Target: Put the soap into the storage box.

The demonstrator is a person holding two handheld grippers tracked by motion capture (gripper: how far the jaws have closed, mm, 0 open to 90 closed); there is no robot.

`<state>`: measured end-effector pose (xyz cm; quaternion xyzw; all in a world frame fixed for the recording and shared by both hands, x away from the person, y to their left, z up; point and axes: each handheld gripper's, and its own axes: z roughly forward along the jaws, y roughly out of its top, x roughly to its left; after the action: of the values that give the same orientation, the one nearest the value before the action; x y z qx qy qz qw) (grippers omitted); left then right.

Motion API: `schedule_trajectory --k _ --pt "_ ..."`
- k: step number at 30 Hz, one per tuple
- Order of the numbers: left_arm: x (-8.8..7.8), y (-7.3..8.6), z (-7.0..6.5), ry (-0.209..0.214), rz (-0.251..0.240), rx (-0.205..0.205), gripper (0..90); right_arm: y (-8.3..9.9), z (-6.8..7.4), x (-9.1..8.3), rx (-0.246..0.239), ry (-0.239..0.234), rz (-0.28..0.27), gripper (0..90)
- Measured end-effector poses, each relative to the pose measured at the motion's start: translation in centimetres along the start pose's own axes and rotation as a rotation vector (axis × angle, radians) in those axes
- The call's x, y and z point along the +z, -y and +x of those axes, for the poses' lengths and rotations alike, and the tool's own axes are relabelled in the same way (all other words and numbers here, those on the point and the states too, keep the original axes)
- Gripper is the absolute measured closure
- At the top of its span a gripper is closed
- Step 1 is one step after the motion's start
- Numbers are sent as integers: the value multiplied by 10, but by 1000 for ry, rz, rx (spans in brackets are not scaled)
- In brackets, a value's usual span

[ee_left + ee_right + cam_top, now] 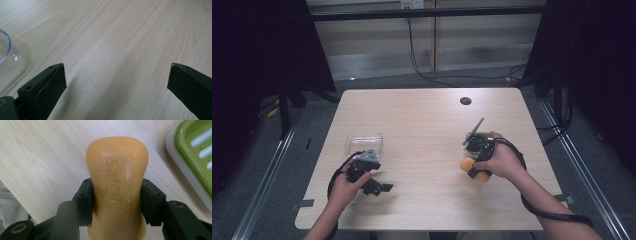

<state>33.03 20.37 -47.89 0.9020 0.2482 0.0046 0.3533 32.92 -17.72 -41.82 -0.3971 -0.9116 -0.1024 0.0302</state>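
Observation:
My right gripper is shut on an orange bar of soap, its black pads pressing the bar's narrow waist, a little above the table. In the high view the soap shows orange under the right hand at the table's right. A green slatted soap dish with a pale rim lies close by, seen under the gripper in the high view as the dish. My left gripper hovers low over bare wood, jaws wide open, nothing between them. It sits at the front left.
A clear plastic container stands just beyond the left hand; its curved rim shows in the left gripper view. A dark round hole marks the table's far side. Cables trail from both grippers toward the front edge.

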Motion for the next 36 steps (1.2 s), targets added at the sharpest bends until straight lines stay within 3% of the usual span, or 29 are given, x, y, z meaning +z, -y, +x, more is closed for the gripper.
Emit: schedule_trajectory --k 18,22,27,36 --pt "1 0 0 2 1 2 16 -5 -10 -11 -47 -8 -10 502" --pt "1 0 0 -2 30 7 16 -5 -13 -15 -52 -1 -24 501" --pt "0 -1 1 1 32 16 17 -5 -16 -18 -68 -4 -22 501" --pt "1 -1 -1 4 24 -2 16 -5 -23 -24 -93 -1 -27 502"
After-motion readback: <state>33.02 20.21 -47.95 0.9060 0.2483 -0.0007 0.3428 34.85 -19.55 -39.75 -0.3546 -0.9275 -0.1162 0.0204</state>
